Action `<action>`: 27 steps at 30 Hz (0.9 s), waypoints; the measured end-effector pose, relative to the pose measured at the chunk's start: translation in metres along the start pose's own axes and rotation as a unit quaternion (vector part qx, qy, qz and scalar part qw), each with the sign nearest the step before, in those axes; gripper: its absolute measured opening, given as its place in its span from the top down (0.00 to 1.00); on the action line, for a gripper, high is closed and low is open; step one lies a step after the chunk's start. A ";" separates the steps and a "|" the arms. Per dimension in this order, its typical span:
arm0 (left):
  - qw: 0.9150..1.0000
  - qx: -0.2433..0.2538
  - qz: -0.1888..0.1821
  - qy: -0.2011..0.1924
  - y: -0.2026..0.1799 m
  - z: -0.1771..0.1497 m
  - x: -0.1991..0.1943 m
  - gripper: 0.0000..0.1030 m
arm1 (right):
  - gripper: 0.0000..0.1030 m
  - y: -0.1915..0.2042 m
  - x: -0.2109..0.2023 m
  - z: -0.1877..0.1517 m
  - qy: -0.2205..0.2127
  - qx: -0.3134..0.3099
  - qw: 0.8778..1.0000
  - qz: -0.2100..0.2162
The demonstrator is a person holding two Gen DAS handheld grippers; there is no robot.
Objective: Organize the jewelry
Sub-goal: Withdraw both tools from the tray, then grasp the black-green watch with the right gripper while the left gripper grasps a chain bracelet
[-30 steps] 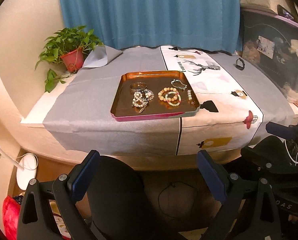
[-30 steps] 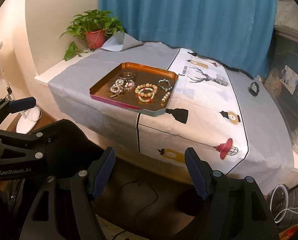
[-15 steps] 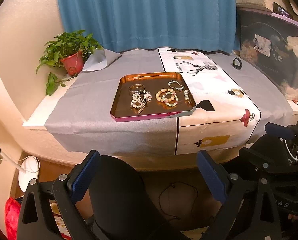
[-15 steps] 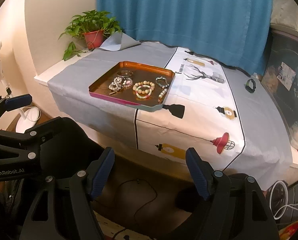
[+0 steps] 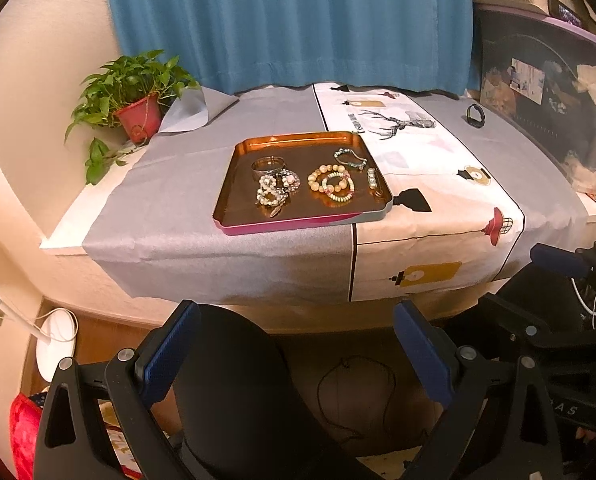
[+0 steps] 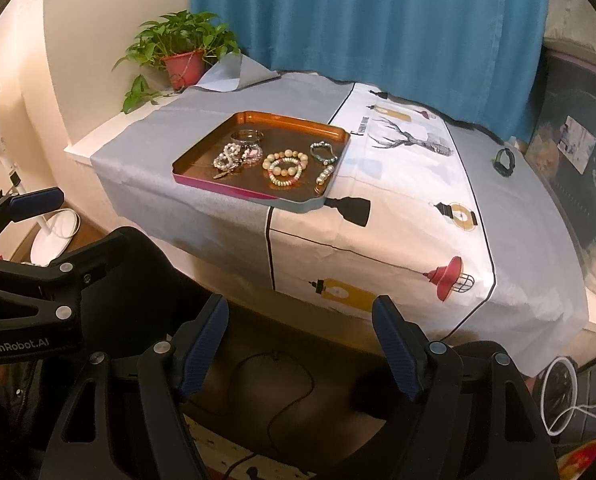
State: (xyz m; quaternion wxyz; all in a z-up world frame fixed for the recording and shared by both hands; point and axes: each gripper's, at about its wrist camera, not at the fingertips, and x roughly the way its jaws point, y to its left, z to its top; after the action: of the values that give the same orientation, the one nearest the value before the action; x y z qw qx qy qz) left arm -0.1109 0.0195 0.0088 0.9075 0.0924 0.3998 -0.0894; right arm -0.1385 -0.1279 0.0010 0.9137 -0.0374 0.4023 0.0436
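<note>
A copper tray (image 5: 234, 184) (image 6: 202, 148) sits on the cloth-covered table and holds several bracelets: a metal bangle (image 5: 268, 165), a pearl cluster (image 5: 276, 190), beaded bracelets (image 5: 331, 184) (image 6: 285, 166), a teal chain (image 5: 349, 158) and a short pearl strand (image 5: 372, 178). A dark ring-shaped band (image 5: 475, 115) (image 6: 505, 161) lies alone at the far right of the table. My left gripper (image 5: 298, 352) and right gripper (image 6: 299, 344) are both open and empty, held low in front of the table, well short of the tray.
A potted plant (image 5: 138, 114) stands at the table's back left. A blue curtain (image 5: 290, 20) hangs behind. A black chair back (image 5: 238, 380) is below the left gripper. A dark storage box (image 5: 549, 112) borders the table's right side. A white fan base (image 5: 56, 344) sits on the floor.
Both grippers have drifted slightly back and up, so the table and tray sit a little lower and farther. Both remain open; nothing on the table moved.
</note>
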 end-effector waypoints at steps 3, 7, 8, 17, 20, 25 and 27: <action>1.000 0.002 0.000 0.004 -0.002 0.001 0.003 0.07 | 0.27 -0.002 0.003 0.000 0.003 0.004 1.000 0.001; 1.000 0.008 0.002 0.011 -0.006 0.003 0.009 0.07 | 0.27 -0.008 0.008 -0.001 0.006 0.011 1.000 0.002; 1.000 0.010 0.002 0.013 -0.007 0.003 0.011 0.07 | 0.27 -0.010 0.010 -0.001 0.008 0.014 1.000 0.003; 0.999 0.028 0.006 0.028 -0.022 0.012 0.026 0.07 | 0.27 -0.029 0.023 -0.003 0.017 0.035 0.999 0.006; 0.999 0.037 0.006 0.035 -0.029 0.018 0.034 0.07 | 0.27 -0.039 0.030 -0.003 0.021 0.044 0.999 0.006; 0.998 0.054 -0.001 0.045 -0.045 0.035 0.050 0.07 | 0.27 -0.071 0.041 -0.001 0.024 0.074 0.997 -0.005; 0.997 0.060 -0.009 0.050 -0.052 0.044 0.056 0.07 | 0.27 -0.090 0.044 0.000 0.023 0.093 0.995 -0.015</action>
State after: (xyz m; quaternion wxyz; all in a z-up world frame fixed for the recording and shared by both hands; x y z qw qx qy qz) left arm -0.0549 -0.0464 -0.0086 0.8786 0.1475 0.4391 -0.1162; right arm -0.0988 -0.2151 -0.0288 0.9044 0.0405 0.4246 -0.0081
